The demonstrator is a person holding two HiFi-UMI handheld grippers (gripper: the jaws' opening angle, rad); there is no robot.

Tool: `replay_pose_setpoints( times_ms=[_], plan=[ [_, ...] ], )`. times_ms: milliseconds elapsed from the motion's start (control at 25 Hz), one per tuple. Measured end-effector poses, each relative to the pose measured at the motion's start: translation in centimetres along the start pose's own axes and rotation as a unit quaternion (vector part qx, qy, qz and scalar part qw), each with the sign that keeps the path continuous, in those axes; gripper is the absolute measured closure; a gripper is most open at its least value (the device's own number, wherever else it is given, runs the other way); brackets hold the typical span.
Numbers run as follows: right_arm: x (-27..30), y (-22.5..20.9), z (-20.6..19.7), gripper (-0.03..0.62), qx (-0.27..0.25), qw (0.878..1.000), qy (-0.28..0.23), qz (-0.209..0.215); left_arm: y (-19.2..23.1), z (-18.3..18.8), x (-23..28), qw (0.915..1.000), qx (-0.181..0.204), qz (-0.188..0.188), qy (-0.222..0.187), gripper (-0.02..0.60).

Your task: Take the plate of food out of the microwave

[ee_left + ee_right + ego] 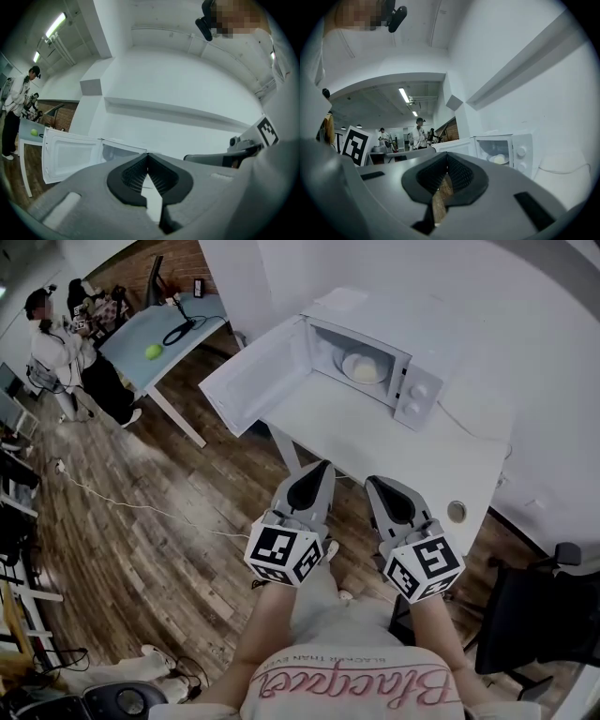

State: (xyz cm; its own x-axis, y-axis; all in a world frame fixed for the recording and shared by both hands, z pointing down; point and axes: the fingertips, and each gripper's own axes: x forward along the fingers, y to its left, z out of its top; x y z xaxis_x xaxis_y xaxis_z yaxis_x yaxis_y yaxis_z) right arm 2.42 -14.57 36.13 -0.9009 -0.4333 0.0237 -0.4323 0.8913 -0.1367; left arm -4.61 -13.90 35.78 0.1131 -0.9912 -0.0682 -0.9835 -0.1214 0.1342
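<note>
"Grippers first: where were they held?"

"Low, close to the person's body, by the front edge of the white table [375, 442]. The left gripper [322, 467] had its jaws pressed together with nothing between them. The right gripper [374, 483] was the same, fully closed and empty."

"And the plate of food [364, 368]?"

"Inside the microwave [412, 381] on that table, well apart from both grippers. The door [246, 381] already stood swung wide to the left."

"So how should the reach have gone?"

"I judged the jaws needed opening before they entered the cavity. Then they should go in level and take the plate by its near rim, so the food would not tip. The door edge and the cavity frame looked like the things to steer clear of."
</note>
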Motion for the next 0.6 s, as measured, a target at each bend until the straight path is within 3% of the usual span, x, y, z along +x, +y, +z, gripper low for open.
replay_pose_setpoints(
  times_ms=[600],
  plan=[
    [5.6, -2.6, 0.6, 0.582, 0.008, 1.000, 0.001, -0.009, 3.1, 0.6, 5.5, 0.9994, 0.013, -0.033, 0.006, 0.575]
  ],
)
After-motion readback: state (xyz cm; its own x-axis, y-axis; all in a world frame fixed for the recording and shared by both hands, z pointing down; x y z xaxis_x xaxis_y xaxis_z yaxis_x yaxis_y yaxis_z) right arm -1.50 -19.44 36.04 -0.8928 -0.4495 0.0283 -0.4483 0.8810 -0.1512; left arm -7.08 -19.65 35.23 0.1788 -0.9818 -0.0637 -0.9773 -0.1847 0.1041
